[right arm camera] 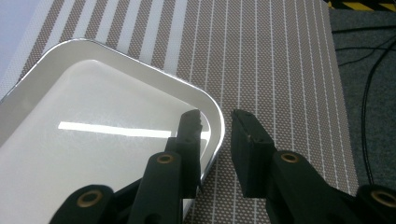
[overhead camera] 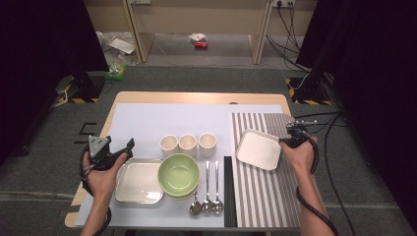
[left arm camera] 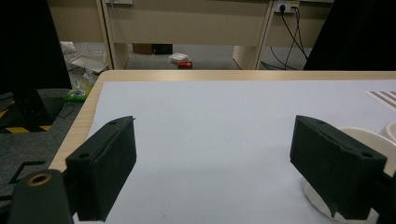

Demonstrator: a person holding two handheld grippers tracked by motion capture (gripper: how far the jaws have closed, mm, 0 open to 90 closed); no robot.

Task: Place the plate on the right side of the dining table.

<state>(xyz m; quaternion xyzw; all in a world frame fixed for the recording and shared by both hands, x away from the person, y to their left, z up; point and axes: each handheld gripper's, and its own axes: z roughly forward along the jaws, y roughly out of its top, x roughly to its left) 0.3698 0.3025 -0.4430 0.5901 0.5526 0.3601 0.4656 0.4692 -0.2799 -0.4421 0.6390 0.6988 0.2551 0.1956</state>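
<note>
A white square plate (overhead camera: 258, 149) lies on the striped placemat (overhead camera: 265, 194) at the right. My right gripper (overhead camera: 284, 142) sits at the plate's right-hand corner. In the right gripper view its jaws (right arm camera: 215, 116) straddle the raised rim of the plate (right arm camera: 93, 130), one jaw inside and one outside, with a visible gap to the rim, so it is open. My left gripper (overhead camera: 129, 150) hovers at the left over the pale mat (overhead camera: 162, 120). Its jaws (left arm camera: 212, 128) stand wide open with nothing between them.
A metal square tray (overhead camera: 137, 181) and a green bowl (overhead camera: 179, 173) sit side by side near the front. Three cream cups (overhead camera: 187, 143) stand in a row behind them. Spoons (overhead camera: 206, 189) and black chopsticks (overhead camera: 227, 189) lie beside the striped mat.
</note>
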